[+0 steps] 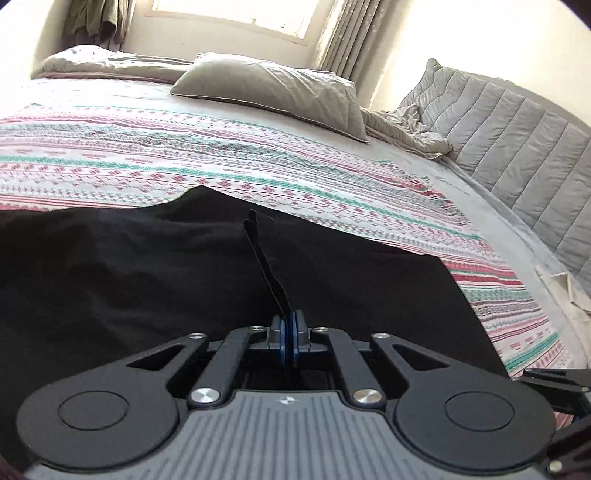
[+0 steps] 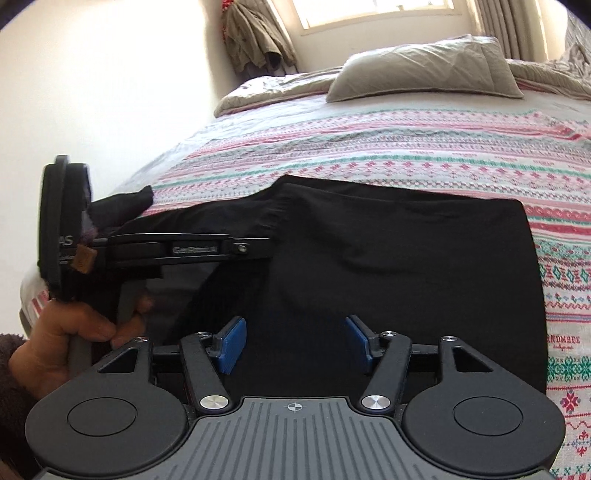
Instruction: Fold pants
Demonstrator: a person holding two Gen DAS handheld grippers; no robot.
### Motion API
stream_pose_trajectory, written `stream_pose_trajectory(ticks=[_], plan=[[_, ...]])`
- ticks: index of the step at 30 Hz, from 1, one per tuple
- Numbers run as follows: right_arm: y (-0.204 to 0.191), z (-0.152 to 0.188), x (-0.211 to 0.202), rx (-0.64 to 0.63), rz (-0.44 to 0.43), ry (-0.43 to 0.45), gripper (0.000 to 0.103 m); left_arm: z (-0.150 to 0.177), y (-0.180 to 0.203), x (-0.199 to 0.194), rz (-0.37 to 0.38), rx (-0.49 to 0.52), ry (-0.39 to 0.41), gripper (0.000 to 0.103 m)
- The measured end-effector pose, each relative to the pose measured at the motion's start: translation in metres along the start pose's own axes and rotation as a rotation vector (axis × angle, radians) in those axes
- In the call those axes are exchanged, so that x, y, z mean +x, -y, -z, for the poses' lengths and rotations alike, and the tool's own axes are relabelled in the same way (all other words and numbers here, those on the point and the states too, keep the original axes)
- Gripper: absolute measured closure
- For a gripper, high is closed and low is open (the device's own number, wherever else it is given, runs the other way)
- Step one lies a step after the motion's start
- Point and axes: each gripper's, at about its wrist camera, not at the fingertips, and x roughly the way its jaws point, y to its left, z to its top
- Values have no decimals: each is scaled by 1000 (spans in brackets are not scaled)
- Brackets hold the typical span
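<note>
- Sunlit bedroom in the left wrist view: a bright window (image 1: 236,14) sits above a wide bed (image 1: 480,192) covered by a white bedspread with pink and teal patterned stripes (image 1: 184,155).
- A grey-green rumpled pillow (image 1: 273,85) lies toward the head of the bed, with a grey quilted cushion (image 1: 517,125) propped at the right side.
- Black soft-fabric pants (image 1: 129,266) lie spread on the near part of the bedspread, filling the lower left and middle of this view.
- The left gripper (image 1: 290,328) has its blue pads pressed together with a thin black strip of the pants pinched between them; the strip rises from the pads and leans up and to the left.
- In the right wrist view, the same bed (image 2: 207,122) and striped bedspread (image 2: 406,147) run back to the pillow (image 2: 424,70) and window (image 2: 369,14), and an olive garment (image 2: 255,37) hangs in the corner by the pale wall.
- The pants (image 2: 406,258) lie flat and folded over in a broad dark panel just ahead of the right gripper (image 2: 293,345).
- The right gripper's blue pads (image 2: 231,345) stand wide apart, holding nothing, above the near edge of the pants.
- At the left, the left gripper (image 2: 255,247) reaches sideways with its jaws closed on the pants edge, lifting it slightly, and a bare hand (image 2: 74,332) grips its handle.
</note>
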Motion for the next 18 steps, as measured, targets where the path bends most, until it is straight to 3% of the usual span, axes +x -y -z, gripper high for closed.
stream_pose_trajectory(ticks=[6, 11, 18], plan=[[6, 2, 19, 0, 122, -22, 44, -7, -24, -19, -124, 58, 28, 85], [-16, 7, 28, -159, 299, -2, 44, -10, -55, -36, -193, 57, 49, 85], [-31, 6, 42, -207, 303, -7, 42, -9, -105, -69, -326, -15, 107, 85]])
